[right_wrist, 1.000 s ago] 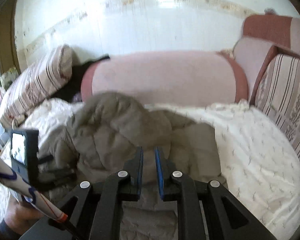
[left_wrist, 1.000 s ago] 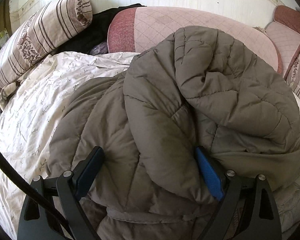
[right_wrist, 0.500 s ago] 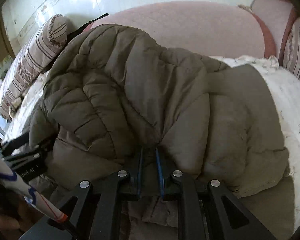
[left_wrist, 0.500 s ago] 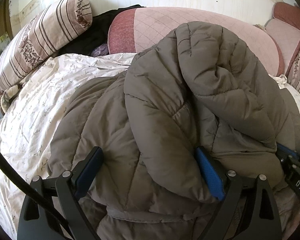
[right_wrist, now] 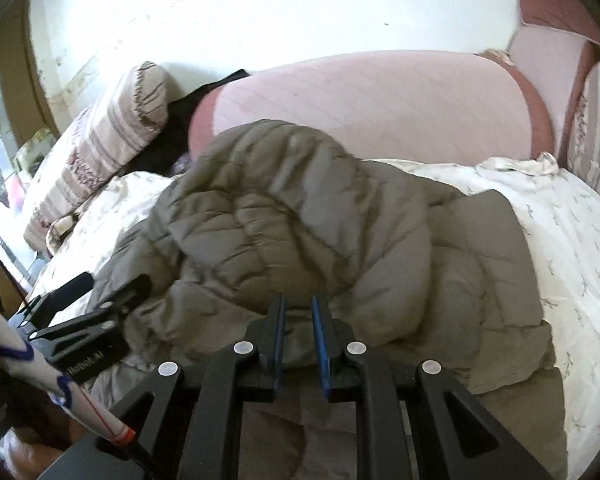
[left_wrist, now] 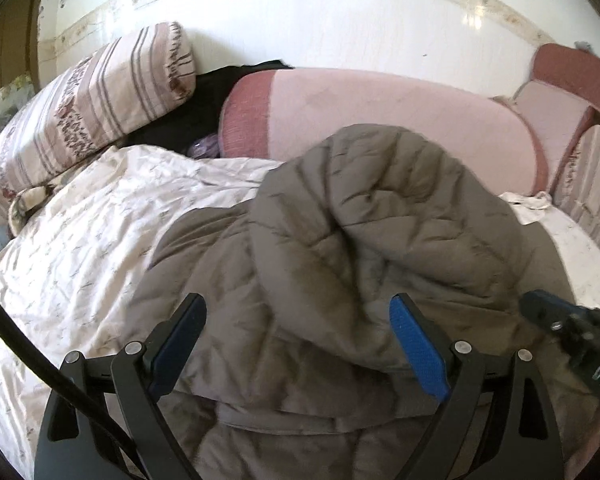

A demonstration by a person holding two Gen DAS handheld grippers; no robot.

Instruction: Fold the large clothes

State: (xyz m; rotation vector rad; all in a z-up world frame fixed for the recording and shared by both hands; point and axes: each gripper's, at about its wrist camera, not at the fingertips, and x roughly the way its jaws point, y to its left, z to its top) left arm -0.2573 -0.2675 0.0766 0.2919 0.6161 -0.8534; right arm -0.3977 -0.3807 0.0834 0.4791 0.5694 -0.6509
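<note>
A grey-brown quilted puffer jacket (left_wrist: 380, 248) lies heaped in the middle of a bed covered by a cream sheet with a faint sprig print (left_wrist: 84, 248), and everything here is placed relative to that jacket. To the jacket's left, against the wall, leans a long bolster pillow with beige and brown stripes (left_wrist: 96, 108). Between that pillow and the jacket's far edge sits a crumpled black garment (left_wrist: 196, 108). Directly behind the jacket stands a large pink cushion with a darker rose end panel (left_wrist: 380, 116). The jacket's upper part is rolled over on itself into a rounded hump, with a flat panel spreading out to its right. At the jacket's near edge, the left gripper (left_wrist: 298, 340) has its blue-padded fingers spread wide apart, with the rolled fabric bulging between them. Further right along the same near edge, the right gripper (right_wrist: 298, 336) has its fingers drawn nearly together, a narrow gap left, tips pressed into the fold; whether they pinch fabric cannot be told. To the jacket's right stands a striped floral cushion (right_wrist: 598, 128).
</note>
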